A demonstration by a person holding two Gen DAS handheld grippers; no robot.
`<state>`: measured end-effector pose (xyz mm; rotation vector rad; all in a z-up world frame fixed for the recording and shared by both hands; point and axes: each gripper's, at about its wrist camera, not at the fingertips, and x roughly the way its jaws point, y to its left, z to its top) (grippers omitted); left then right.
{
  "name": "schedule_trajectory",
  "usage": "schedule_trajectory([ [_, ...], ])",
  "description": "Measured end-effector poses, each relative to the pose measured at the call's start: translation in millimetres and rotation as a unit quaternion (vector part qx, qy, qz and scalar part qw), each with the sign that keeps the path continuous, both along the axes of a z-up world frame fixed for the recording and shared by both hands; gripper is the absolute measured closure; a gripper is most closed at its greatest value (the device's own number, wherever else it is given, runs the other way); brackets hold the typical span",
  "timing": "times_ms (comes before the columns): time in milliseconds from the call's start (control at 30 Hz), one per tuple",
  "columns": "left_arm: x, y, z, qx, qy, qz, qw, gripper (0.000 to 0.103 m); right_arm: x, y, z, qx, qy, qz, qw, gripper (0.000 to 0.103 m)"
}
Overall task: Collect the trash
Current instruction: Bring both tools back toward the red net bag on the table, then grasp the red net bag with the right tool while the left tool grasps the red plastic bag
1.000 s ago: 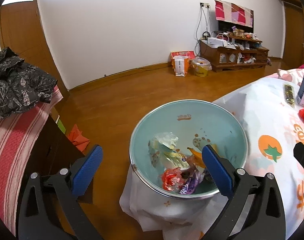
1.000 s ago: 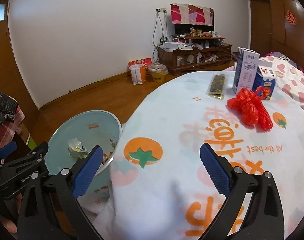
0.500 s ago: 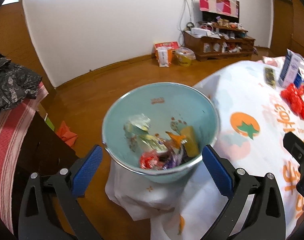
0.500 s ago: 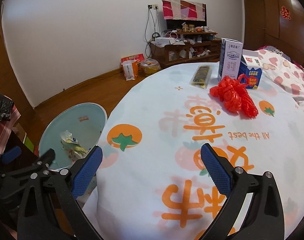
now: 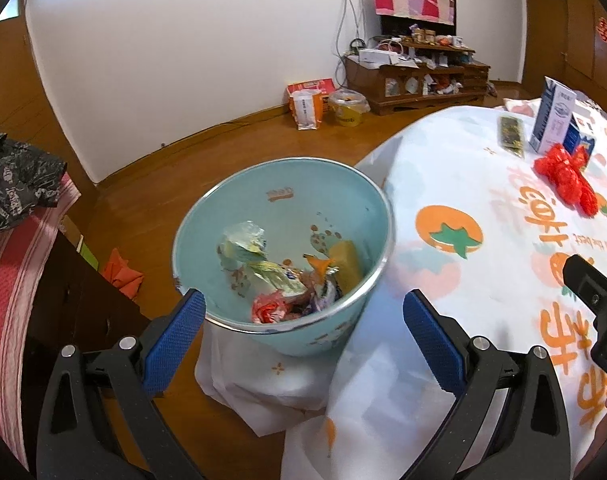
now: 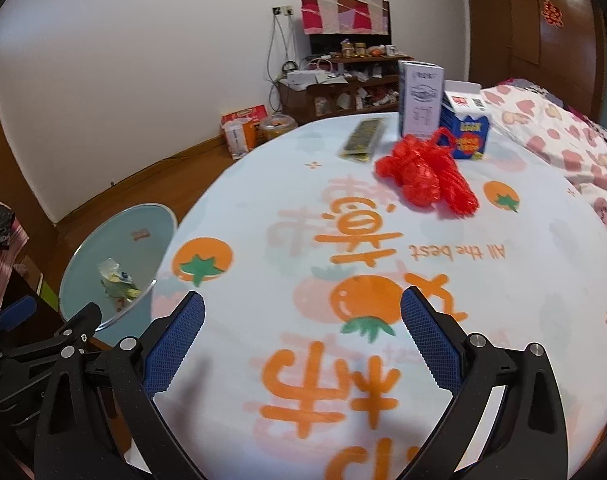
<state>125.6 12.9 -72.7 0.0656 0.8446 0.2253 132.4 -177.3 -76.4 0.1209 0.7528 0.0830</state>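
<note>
A light blue bin [image 5: 263, 200] stands on the floor beside the round table, with several crumpled wrappers [image 5: 287, 280] in its bottom. My left gripper [image 5: 303, 332] hovers open over the bin's near rim with nothing between its fingers. My right gripper [image 6: 301, 330] is open and empty above the tablecloth [image 6: 503, 320], which has orange tomato prints. A crumpled red plastic bag [image 6: 427, 176] lies toward the table's far side, also seen as the red bag [image 5: 565, 178] in the left wrist view. The bin [image 6: 119, 248] shows at the left of the right wrist view.
Behind the red bag stand a tall white box [image 6: 419, 98] and a blue carton [image 6: 465, 130], with a dark flat packet [image 6: 363, 140] to their left. A striped red cloth with a black bag [image 5: 15, 188] is at far left. A wooden shelf [image 5: 419, 76] lines the far wall.
Both grippers have drawn back and shifted right over the table; the bin has slid left in both views and more tablecloth shows. Both stay open and empty.
</note>
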Motion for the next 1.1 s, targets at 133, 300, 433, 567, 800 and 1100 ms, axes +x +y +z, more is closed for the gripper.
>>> schedule_trajectory([
  [133,0.5,-14.2,-1.6,-0.004,0.003,-0.016,0.9999,0.006,-5.5,-15.6,-1.7,0.0,0.001,-0.008,1.0,0.006],
  [300,2.8,-35.1,-6.5,-0.005,0.008,-0.043,0.999,0.006,-11.3,-45.2,-5.7,0.0,0.0,-0.033,0.999,0.007],
  [433,6.1,-50.6,-10.8,-0.013,0.016,-0.061,0.9979,0.006,-14.3,-70.7,-9.5,-0.002,0.005,-0.058,0.998,0.007],
  [567,6.8,-66.2,-13.8,-0.009,0.019,-0.084,0.9963,0.006,-17.2,-93.2,-15.9,-0.001,0.013,-0.077,0.997,0.008],
  [800,18.6,-81.8,-16.0,-0.01,0.019,-0.107,0.994,0.007,-2.4,-129.0,-18.8,0.003,0.022,-0.094,0.995,0.029],
  [1100,62.6,-112.2,1.2,-0.006,-0.005,-0.127,0.9918,0.007,78.8,-161.9,0.7,-0.004,-0.001,-0.084,0.996,0.049],
])
